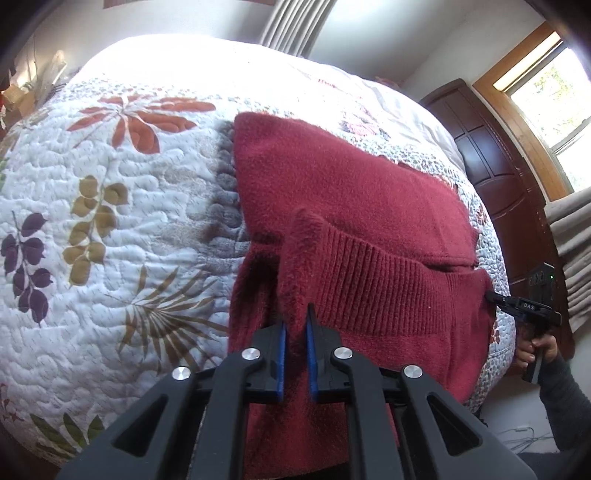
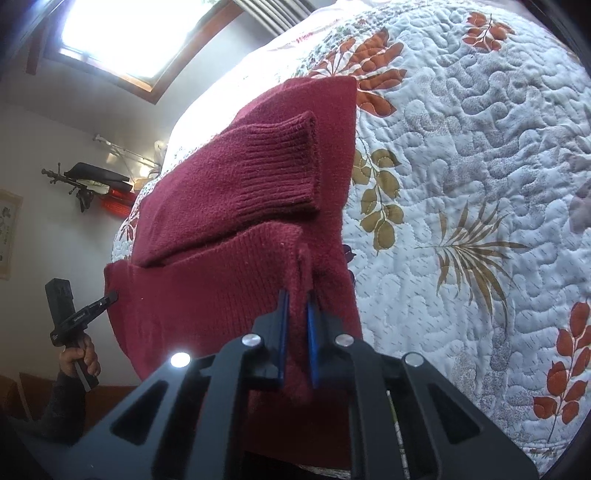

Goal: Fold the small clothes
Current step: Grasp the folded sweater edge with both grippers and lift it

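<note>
sweater [image 1: 351, 192] on the bed [image 1: 110, 184], near edge lifted | left tongs [image 1: 295, 325] and right tongs [image 2: 297, 306] both pinching hem corners | soft, floppy, fuzzy knit, I reckon it sags mid-span, so grip the ribbing

Right gripper [image 2: 295, 306] in foreground, jaws closed on a pinched ridge of the dark red knit sweater [image 2: 221, 280]. Blue pads [image 2: 283, 332] press the fabric from both sides. Sweater lies at the bed's near edge on a white quilt [image 2: 480, 184] printed with leaves, one ribbed cuff [image 2: 280, 170] folded across the body. Left gripper [image 2: 109, 297] at the sweater's far corner, tip touching the fabric; whether it grips cannot be told. A hand [image 2: 79, 360] holds its handle. Window [image 2: 140, 33] at upper left.
</note>
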Demonstrator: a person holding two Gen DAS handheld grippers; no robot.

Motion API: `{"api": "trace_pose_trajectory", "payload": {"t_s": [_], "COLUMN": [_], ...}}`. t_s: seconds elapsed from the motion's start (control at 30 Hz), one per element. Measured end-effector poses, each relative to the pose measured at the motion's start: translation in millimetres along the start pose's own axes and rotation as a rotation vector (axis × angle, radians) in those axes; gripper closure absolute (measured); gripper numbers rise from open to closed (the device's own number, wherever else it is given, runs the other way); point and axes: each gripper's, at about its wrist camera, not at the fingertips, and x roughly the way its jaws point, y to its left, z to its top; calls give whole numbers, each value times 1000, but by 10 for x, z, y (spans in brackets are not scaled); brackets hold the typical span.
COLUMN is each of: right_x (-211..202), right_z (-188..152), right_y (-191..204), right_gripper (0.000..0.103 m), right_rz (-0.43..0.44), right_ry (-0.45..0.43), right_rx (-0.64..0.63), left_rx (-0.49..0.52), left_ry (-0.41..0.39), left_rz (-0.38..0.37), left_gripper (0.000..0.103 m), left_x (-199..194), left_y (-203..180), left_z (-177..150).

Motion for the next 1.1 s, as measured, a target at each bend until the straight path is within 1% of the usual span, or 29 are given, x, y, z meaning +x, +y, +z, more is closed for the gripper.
{"api": "trace_pose_trajectory", "payload": {"t_s": [0.3, 0.4, 0.5, 0.6, 0.77, 0.9, 1.0, 1.1], "right_x": [-534, -695, -847, -967, -1030, -947, -800, -624], "right_z": [-84, -59, 39, 178, 510, 878, 1195, 1455], "right_y": [326, 423, 514, 619, 733, 766, 743, 682], "right_gripper": [96, 96, 96, 96, 97, 97, 97, 97], "right_rz": [9, 15, 22, 31, 36, 34, 43, 49], "right_ry": [-126, -161, -197, -231, -261, -253, -234, -215], "right_rx": [-40, -61, -76, -88, -104, -113, -102, -82], "left_rx": [-17, -12, -6, 1, 21, 33, 32, 0], "left_ry": [-131, -171, -213, -239, -270, -285, -260, -202], "left_rz": [-40, -52, -67, -82, -89, -89, -102, -143], "left_gripper": [95, 95, 95, 95, 95, 95, 95, 95], "left_x": [-512, -678, -836, -927, -905, -772, -613, -376], "left_y": [-80, -129, -161, -175, -195, -207, -171, -49], "left_z": [-70, -12, 80, 213, 539, 884, 1106, 1365]}}
